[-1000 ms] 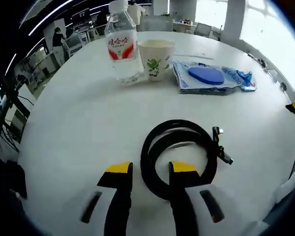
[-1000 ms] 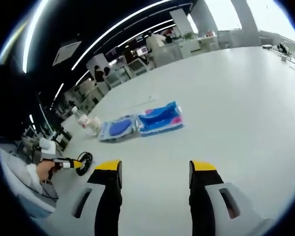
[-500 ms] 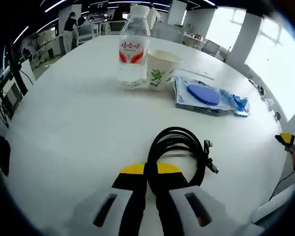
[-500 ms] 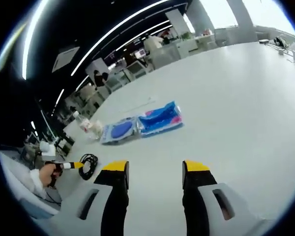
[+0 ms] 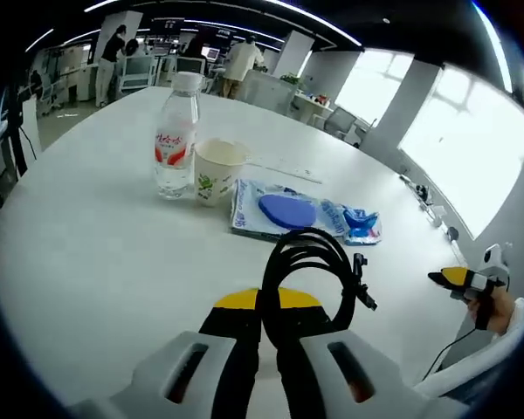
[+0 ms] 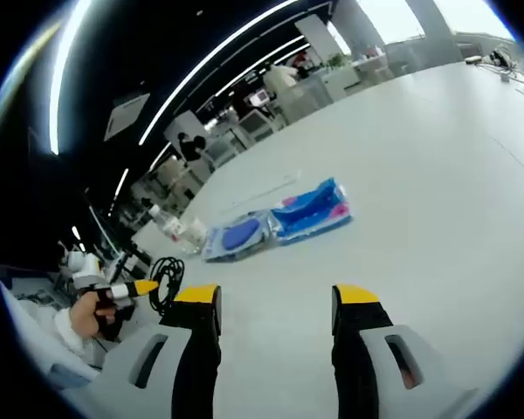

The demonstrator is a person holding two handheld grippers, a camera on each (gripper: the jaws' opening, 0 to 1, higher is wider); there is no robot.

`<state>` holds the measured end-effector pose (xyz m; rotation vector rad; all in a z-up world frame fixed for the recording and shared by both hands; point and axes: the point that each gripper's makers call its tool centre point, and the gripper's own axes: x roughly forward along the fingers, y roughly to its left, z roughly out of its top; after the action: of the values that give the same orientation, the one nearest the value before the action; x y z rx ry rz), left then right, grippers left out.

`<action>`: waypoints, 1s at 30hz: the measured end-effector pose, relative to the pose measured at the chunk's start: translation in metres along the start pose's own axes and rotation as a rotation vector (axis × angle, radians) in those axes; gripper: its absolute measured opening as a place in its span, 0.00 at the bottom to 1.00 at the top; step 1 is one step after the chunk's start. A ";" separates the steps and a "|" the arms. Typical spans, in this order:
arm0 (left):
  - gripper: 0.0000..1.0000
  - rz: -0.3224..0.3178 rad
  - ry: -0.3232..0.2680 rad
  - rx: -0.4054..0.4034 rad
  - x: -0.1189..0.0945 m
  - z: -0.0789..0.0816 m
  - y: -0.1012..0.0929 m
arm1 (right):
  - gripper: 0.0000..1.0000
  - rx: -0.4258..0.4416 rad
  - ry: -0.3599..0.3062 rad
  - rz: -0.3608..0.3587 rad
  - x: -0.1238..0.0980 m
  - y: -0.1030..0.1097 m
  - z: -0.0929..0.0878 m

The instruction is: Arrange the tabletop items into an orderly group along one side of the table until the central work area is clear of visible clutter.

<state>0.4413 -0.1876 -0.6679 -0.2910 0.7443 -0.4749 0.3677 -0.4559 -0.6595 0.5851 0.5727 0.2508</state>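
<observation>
My left gripper (image 5: 268, 301) is shut on a coiled black cable (image 5: 313, 259), gripping the near side of the loop; the plug end (image 5: 361, 281) sticks out to the right. Beyond it on the white table (image 5: 87, 236) stand a water bottle (image 5: 175, 135) and a paper cup (image 5: 215, 170), with two blue packets (image 5: 284, 212) lying beside them. My right gripper (image 6: 277, 301) is open over bare table with nothing between its jaws. In the right gripper view the blue packets (image 6: 313, 208) lie ahead, and the left gripper (image 6: 138, 287) holds the cable (image 6: 168, 279) at the left.
The right gripper (image 5: 458, 278), held by a hand, comes in at the right edge of the left gripper view. Small items (image 5: 424, 194) lie at the table's far right edge. Desks and people (image 5: 242, 61) stand in the background. Wide bare tabletop (image 6: 437, 175) stretches ahead of the right gripper.
My left gripper's jaws closed on the cable loop, and the cable now looks raised off the table. The right gripper stayed open and shifted only slightly.
</observation>
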 end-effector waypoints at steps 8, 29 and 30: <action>0.01 -0.064 0.001 0.026 -0.010 -0.003 -0.037 | 0.53 -0.006 0.022 0.103 0.005 0.038 -0.010; 0.03 -0.179 0.043 0.133 -0.027 -0.030 -0.107 | 0.37 0.015 0.160 0.321 0.015 0.118 -0.056; 0.03 -0.183 0.041 0.143 -0.029 -0.031 -0.109 | 0.33 0.018 0.161 0.324 0.015 0.119 -0.057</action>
<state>0.3672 -0.2691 -0.6280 -0.2173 0.7231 -0.7061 0.3400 -0.3281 -0.6352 0.6790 0.6343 0.6031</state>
